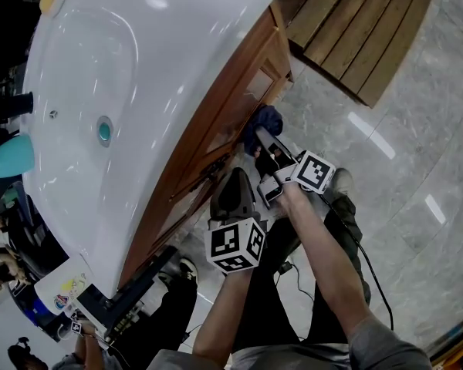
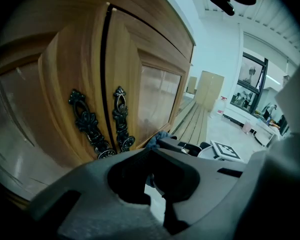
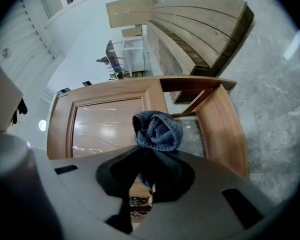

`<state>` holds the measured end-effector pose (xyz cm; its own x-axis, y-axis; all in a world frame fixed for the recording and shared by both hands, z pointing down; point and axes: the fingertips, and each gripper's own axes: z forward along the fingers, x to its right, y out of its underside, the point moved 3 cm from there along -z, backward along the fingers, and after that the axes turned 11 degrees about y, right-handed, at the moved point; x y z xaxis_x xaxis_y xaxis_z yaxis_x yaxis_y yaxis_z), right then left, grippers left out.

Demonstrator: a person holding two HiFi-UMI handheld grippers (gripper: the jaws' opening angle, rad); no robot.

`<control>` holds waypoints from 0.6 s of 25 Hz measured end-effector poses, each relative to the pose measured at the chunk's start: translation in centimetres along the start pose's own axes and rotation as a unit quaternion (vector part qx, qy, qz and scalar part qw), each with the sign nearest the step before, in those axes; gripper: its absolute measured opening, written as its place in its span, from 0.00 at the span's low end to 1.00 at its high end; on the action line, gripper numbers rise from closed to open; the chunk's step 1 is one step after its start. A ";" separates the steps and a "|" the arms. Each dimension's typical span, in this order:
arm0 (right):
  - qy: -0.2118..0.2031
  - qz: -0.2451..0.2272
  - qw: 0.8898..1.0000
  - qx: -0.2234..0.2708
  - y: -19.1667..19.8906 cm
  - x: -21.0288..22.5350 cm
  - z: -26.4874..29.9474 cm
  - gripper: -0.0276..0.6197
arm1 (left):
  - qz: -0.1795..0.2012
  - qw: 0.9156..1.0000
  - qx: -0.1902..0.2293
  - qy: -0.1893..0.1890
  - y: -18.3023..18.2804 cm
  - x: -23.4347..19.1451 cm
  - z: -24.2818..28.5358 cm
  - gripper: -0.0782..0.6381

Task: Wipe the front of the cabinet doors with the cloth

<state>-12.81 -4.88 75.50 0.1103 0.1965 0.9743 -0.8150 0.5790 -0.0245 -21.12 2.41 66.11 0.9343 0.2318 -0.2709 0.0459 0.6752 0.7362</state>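
Note:
A wooden cabinet point(image 1: 216, 141) stands under a white sink; its two glass-panelled doors point(image 2: 155, 99) meet at a pair of dark ornate handles point(image 2: 121, 119). My right gripper point(image 1: 267, 146) is shut on a bunched blue cloth point(image 1: 267, 119), which sits against the right-hand door near the cabinet's outer corner. The right gripper view shows the cloth point(image 3: 157, 130) bulging above the jaws in front of the door panel point(image 3: 107, 126). My left gripper point(image 1: 231, 195) hangs just in front of the handles, jaws together and holding nothing.
The white sink basin point(image 1: 123, 91) overhangs the doors. A slatted wooden platform point(image 1: 363, 29) lies on the grey marble floor point(image 1: 417, 168) to the right of the cabinet. A cable point(image 1: 374, 280) trails beside the person's legs. A teal cup point(image 1: 11, 156) is at the far left.

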 end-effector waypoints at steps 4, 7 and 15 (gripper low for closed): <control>-0.011 0.001 1.000 -0.003 0.2 -1.9 0.1 0.13 | -0.001 1.000 -0.004 -0.003 -0.6 0.0 -0.9 0.12; -0.010 0.004 1.000 -0.003 0.3 -3.2 0.2 0.13 | -0.002 1.000 -0.008 -0.003 -1.4 0.2 -1.8 0.12; -0.007 0.026 1.000 -0.005 0.6 -6.5 -0.3 0.13 | -0.008 1.000 -0.015 -0.008 -3.8 0.8 -3.9 0.12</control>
<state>-13.82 -5.60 69.05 0.0588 0.2151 0.9748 -0.8133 0.5766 -0.0781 -21.93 2.79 60.66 0.9390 0.2091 -0.2730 0.0515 0.6994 0.7128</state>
